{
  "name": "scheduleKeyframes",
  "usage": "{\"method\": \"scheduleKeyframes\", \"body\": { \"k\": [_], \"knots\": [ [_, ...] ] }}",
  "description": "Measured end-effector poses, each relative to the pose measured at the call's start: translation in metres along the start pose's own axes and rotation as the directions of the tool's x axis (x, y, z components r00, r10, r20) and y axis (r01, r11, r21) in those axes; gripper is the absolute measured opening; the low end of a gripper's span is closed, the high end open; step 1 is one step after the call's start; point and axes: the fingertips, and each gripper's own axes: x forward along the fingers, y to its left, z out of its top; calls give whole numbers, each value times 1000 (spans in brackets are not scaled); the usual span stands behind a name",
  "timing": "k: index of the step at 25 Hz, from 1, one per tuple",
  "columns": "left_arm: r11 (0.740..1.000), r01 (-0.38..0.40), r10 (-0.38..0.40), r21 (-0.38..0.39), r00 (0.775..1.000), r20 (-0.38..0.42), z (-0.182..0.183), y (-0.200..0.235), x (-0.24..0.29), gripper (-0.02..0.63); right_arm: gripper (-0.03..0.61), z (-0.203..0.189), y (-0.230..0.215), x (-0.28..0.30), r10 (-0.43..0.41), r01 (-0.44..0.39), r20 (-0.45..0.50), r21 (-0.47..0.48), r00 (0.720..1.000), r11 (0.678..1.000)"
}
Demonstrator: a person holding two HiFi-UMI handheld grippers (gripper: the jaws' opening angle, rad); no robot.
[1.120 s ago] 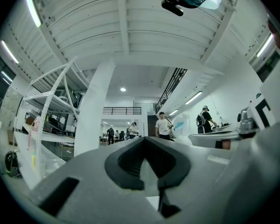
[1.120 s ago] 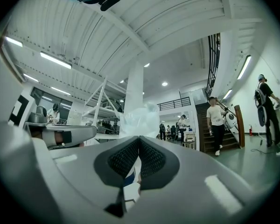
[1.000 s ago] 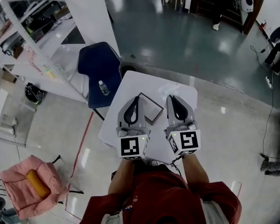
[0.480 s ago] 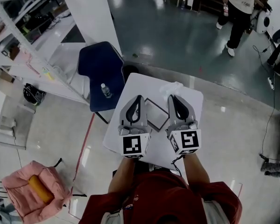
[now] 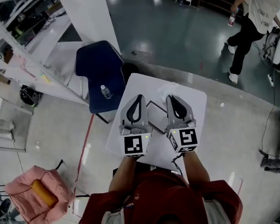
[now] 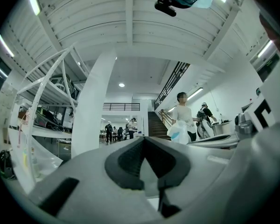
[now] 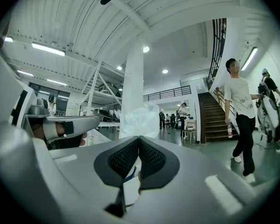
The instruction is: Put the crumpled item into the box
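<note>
The box (image 5: 154, 112), flat with a dark rim, lies on the white table (image 5: 196, 101) between my two grippers. A crumpled clear plastic item (image 7: 137, 118) stands on the table just beyond my right gripper (image 7: 139, 139); in the head view it barely shows against the white top. My left gripper (image 5: 139, 97) and right gripper (image 5: 170, 98) are held side by side over the table's near half, pointing away from me. Both have their jaw tips closed together with nothing between them. The left gripper view (image 6: 143, 139) looks out level and shows neither the box nor the item.
A dark blue chair (image 5: 101, 73) with a small bottle (image 5: 104, 91) on its seat stands at the table's left. White shelving (image 5: 23, 36) and a white pillar (image 5: 84, 8) are further left. A person (image 5: 256, 10) walks at the upper right. A pink bag (image 5: 35, 190) lies on the floor.
Both grippers keep the same shut pose over the table. A person has walked further into view at the upper right.
</note>
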Motion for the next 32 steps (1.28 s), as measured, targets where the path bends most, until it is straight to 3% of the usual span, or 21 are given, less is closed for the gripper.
{"method": "scheduleKeyframes", "body": {
  "k": [9, 16, 32],
  "knots": [
    [999, 6, -6, -43, 1000, 17, -18, 25, 8, 3, 5, -45, 11, 34, 3, -3, -113, 4, 994, 1000],
    [998, -5, 5, -57, 1000, -5, -38, 44, 13, 3, 5, -91, 18, 55, 22, -18, -233, 18, 972, 1000],
    [997, -18, 15, -69, 998, -56, -79, 65, 25, 3, 5, -208, 29, 68, 69, -61, -491, 33, 868, 998]
  ]
}}
